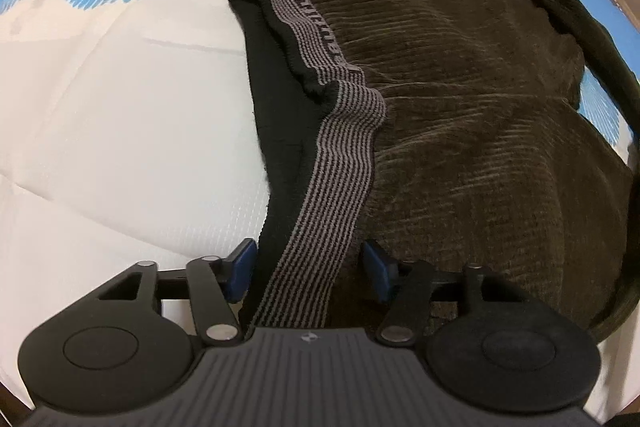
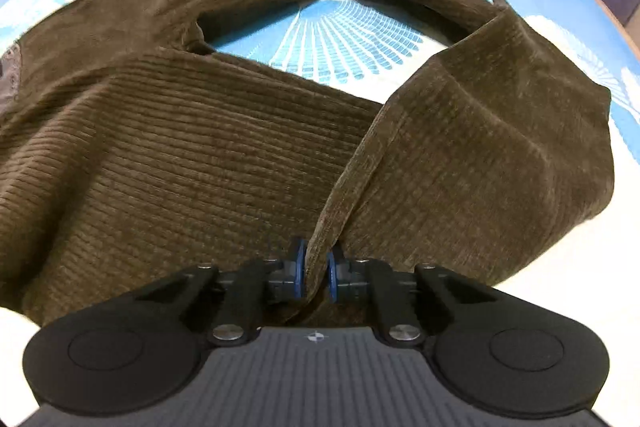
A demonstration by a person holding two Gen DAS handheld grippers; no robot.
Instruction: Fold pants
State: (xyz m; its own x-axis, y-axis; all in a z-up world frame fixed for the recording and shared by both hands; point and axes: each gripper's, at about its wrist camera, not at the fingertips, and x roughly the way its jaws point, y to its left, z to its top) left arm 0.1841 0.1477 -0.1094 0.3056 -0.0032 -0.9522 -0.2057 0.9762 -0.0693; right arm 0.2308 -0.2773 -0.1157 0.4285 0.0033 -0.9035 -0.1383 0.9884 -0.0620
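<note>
pants (image 2: 180, 155) edge pinched, right hand-held gripper (image 2: 316, 273)

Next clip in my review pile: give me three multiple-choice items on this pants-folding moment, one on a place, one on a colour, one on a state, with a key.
1. Where does the striped grey-and-black elastic waistband run in the left wrist view?
A. Between the left gripper's blue fingers
B. Off the bed
C. Under a pillow

2. What colour are the ribbed corduroy pants?
A. Red
B. Dark olive-brown
C. White

3. How does the right gripper stand?
A. Wide open over bare bedding
B. Out of view
C. Shut on a fold of the pants

Key:
1 A, the band passes through the gap, with the fingers standing apart on either side.
2 B, the fabric reads dark olive-brown against the blue-and-white patterned bed cover.
3 C, its fingers pinch a raised ridge of corduroy.
</note>
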